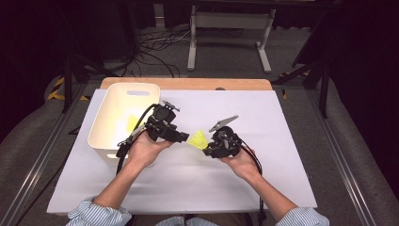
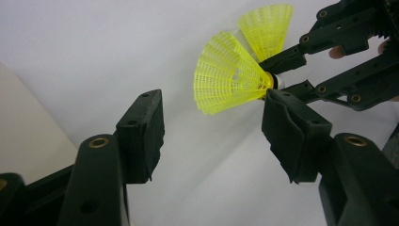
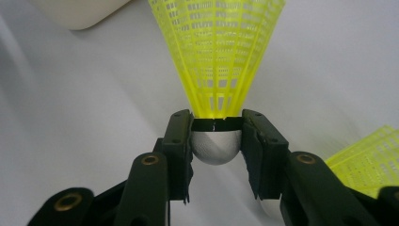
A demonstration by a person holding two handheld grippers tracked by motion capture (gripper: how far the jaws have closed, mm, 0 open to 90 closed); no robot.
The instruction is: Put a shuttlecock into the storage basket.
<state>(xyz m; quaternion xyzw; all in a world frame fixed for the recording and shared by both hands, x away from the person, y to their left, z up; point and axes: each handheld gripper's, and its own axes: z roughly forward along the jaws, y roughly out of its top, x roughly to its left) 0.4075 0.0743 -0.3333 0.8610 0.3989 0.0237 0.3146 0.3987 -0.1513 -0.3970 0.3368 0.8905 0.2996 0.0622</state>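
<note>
One yellow shuttlecock (image 3: pixel 217 56), cork clamped in right gripper (image 3: pixel 217 141).
Left gripper (image 2: pixel 211 136) at its 9 o'clock, jaws apart, empty.

Both forearms reach in over the table, grippers facing each other. Left gripper (image 1: pixel 184 137): jaws apart, gripping nothing. Right gripper (image 1: pixel 205 146): jaws clamped on a shuttlecock (image 1: pixel 197 140).

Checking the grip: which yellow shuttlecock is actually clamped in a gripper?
The shuttlecock whose white cork is pinched between the jaws of the right gripper. The other shuttlecock lies free beside it, with nothing gripping it.
</note>
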